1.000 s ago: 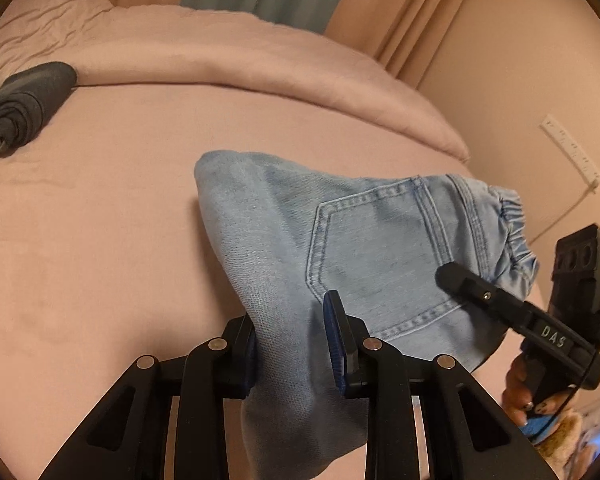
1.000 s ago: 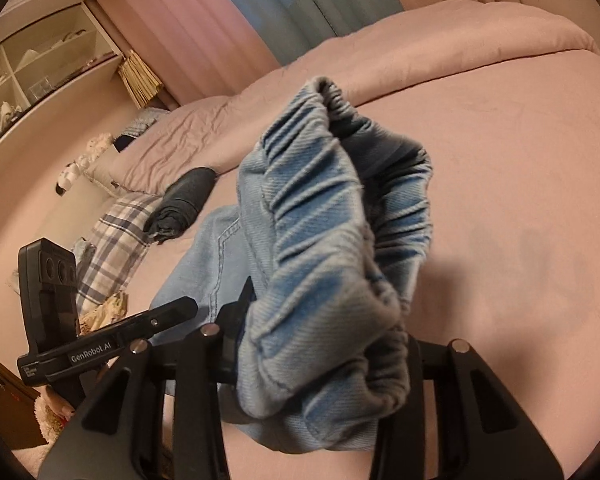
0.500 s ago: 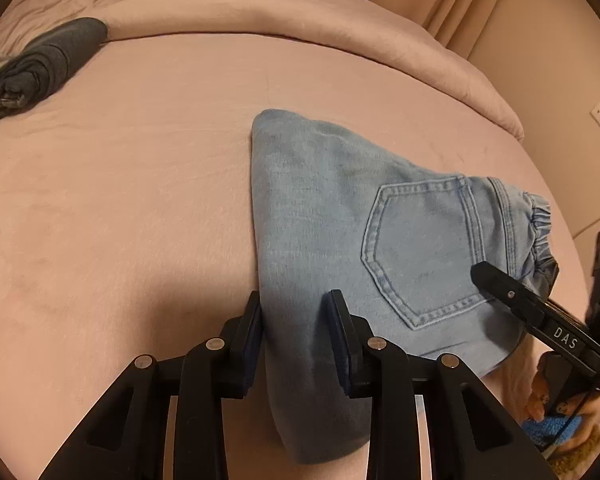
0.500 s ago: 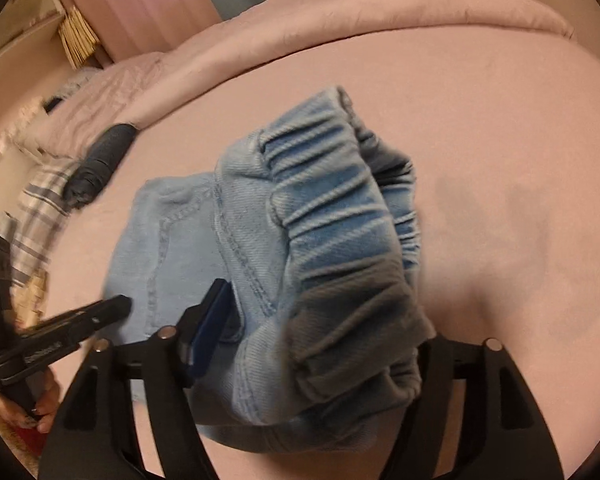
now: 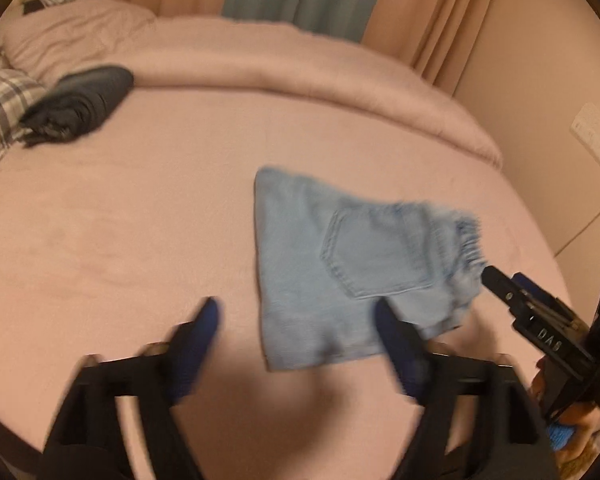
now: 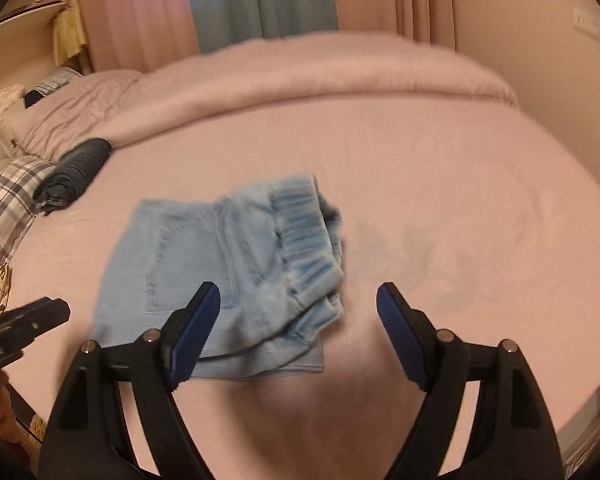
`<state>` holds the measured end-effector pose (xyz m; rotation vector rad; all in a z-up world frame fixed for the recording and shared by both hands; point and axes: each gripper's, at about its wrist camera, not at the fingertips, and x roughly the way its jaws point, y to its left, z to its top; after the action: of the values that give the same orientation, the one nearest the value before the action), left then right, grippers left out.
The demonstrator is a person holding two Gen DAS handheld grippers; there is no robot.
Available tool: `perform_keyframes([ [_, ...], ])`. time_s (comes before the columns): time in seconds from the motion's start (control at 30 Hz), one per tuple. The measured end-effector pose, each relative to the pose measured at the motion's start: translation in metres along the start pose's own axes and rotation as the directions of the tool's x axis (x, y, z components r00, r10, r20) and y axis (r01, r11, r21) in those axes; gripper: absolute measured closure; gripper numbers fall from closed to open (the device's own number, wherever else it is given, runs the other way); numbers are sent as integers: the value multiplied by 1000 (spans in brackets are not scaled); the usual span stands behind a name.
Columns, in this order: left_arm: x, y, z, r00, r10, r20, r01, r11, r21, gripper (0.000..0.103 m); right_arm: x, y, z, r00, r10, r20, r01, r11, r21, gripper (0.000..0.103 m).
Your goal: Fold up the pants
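The pink bed sheet [image 6: 440,184] lies bare and flat across most of its middle and right side, so a gripper could sweep there freely; the only thing in the middle is the folded light-blue pants [image 5: 340,272], low and flat, with their bunched elastic waistband [image 6: 308,236] standing a little higher than the rest. Toward the far left a rolled dark garment [image 5: 78,104] rests beside a plaid pillow [image 5: 0,108], well apart from the pants. A rolled pink duvet [image 6: 320,76] forms a raised ridge along the far edge, and the wall [image 5: 540,92] closes in the right side.
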<state>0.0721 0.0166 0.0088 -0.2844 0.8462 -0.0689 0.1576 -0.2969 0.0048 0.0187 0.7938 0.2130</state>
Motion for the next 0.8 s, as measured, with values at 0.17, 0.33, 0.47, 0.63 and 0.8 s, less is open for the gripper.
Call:
perform_keyframes([
  [0.17, -30, -17, -11, 998, 29, 61, -29, 999, 12, 10, -42, 10, 3, 996, 46, 78, -46, 999, -1, 14],
  [0.33, -36, -26, -29, 990, 108, 94, -110, 994, 18, 9, -59, 19, -8, 995, 44, 94, -45, 999, 4, 14],
  [0.47, -36, -30, -40, 987, 133, 90, -137, 990, 38, 9, -66, 32, -18, 993, 55, 102, -54, 998, -7, 14],
  [0.63, -40, -32, -46, 988, 127, 83, -131, 990, 42, 9, -72, 39, -20, 993, 53, 108, -52, 999, -16, 14],
  [0.8, -42, -34, -48, 987, 140, 83, -144, 989, 43, 9, -74, 43, -23, 993, 40, 110, -38, 999, -25, 14],
])
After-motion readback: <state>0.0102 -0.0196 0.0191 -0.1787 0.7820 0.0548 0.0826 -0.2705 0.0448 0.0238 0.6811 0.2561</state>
